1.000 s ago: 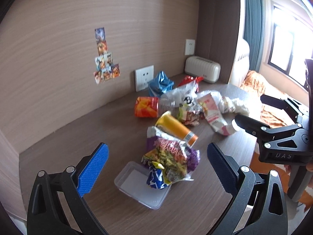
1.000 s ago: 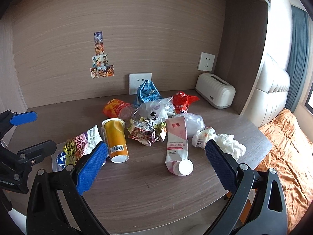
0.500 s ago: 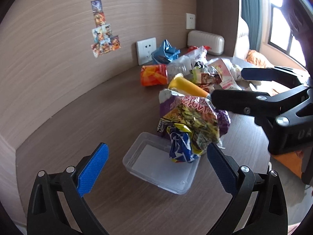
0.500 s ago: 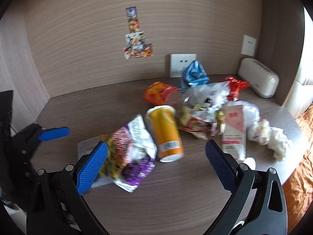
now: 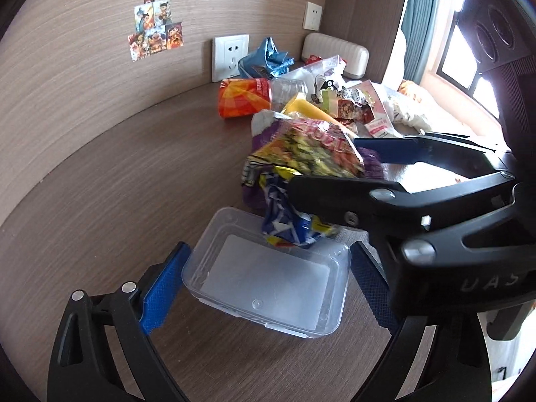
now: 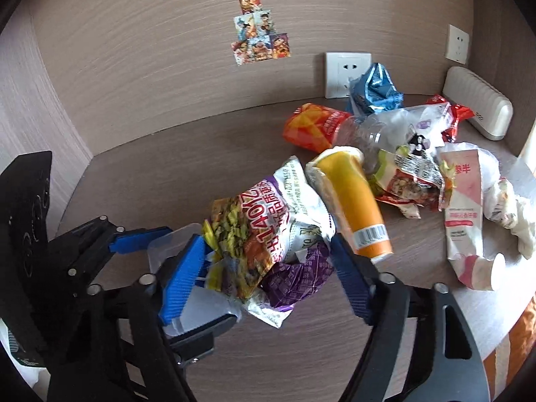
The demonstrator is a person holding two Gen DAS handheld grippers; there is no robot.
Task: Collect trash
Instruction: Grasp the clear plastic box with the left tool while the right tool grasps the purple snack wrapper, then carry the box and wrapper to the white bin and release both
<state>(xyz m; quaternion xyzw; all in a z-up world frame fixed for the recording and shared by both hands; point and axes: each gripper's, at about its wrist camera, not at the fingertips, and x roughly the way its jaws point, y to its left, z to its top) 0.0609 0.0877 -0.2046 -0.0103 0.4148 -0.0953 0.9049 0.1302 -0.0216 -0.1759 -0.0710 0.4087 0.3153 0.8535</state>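
Observation:
A clear plastic container (image 5: 268,284) sits on the wooden desk between the blue pads of my left gripper (image 5: 269,256). Its jaws are closing and flank the container's two ends. Crumpled snack bags (image 6: 261,231), purple, yellow and white, lie half over the container's far rim, with a blue-yellow wrapper (image 5: 288,221) hanging into it. My right gripper (image 6: 268,239) has the bags between its closing jaws, and its pads are at their sides. In the left wrist view the right gripper (image 5: 328,167) reaches in from the right. The left gripper's fingers (image 6: 134,238) show beside the container (image 6: 167,248).
Behind the bags lie an orange tube (image 6: 351,207), a pink-white carton (image 6: 465,211), a clear bottle with an orange label (image 6: 311,127), a blue bag (image 6: 375,90), wrappers and crumpled tissue (image 6: 509,207). A white device (image 6: 479,104) stands in the back corner. The desk edge runs at the right.
Both grippers came down toward the desk. The right one swung left onto the snack bags and narrowed its jaws. The left one closed in around the container.

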